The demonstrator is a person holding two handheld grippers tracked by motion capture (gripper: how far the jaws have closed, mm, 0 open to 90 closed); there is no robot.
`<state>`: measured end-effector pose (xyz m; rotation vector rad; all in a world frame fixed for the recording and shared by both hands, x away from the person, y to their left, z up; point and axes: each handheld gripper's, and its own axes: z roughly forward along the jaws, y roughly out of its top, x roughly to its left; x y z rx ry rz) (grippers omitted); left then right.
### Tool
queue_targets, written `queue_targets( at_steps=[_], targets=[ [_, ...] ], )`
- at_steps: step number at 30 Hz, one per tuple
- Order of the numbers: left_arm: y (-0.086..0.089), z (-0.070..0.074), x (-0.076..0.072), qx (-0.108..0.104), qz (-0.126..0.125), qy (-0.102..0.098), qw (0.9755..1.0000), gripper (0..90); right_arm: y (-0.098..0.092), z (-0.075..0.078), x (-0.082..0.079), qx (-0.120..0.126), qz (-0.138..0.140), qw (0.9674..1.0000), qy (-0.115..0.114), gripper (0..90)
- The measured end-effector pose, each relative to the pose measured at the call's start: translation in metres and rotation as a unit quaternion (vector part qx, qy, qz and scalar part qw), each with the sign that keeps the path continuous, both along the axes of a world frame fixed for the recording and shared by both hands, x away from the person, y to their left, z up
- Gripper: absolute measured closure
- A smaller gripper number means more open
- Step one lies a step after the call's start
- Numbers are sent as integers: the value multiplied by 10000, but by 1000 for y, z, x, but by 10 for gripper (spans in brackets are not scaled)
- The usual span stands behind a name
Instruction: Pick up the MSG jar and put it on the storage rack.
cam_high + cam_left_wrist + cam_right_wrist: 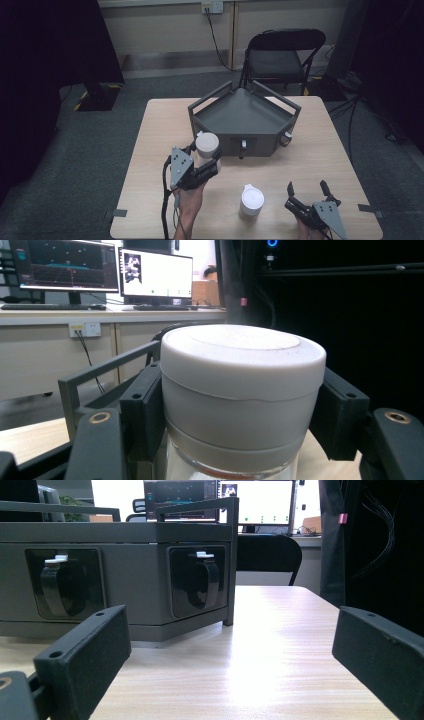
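A clear jar with a matte white lid is clamped between the jaws of the left gripper, left of centre in the high view, just beside the grey tray. A second white-lidded jar stands on the tabletop at lower centre. The right gripper, lower right, is spread wide on nothing.

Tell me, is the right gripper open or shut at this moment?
Open. In the high view, the right gripper has its two jaws spread apart with only bare table between them. Its own view shows the same wide gap.
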<state>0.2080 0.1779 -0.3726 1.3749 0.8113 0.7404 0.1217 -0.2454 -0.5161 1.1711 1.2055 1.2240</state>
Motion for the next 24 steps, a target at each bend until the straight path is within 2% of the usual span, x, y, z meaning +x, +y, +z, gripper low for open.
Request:
queue_targets(
  at_steps=[2,7,10,12,14,18,24],
  targets=[
    [-5,9,11,48,34,45,10000,338,0,0,0,-1,3,10000,-1,8],
    [-15,19,22,109,177,41,9998,338,0,0,0,1,0,10000,-3,8],
    [-25,24,29,186,344,5,9992,338,0,0,0,-2,1,10000,-4,8],
    [-29,25,31,130,412,10,9991,337,0,0,0,-2,1,10000,-4,8],
    [-37,29,38,47,487,99,9988,337,-1,0,0,-7,14,10000,1,9],
    [-49,39,50,164,564,116,9982,338,0,0,0,-4,2,10000,-3,9],
    [-65,55,73,189,724,182,9970,338,-1,0,0,3,15,10000,2,8]
  ],
)
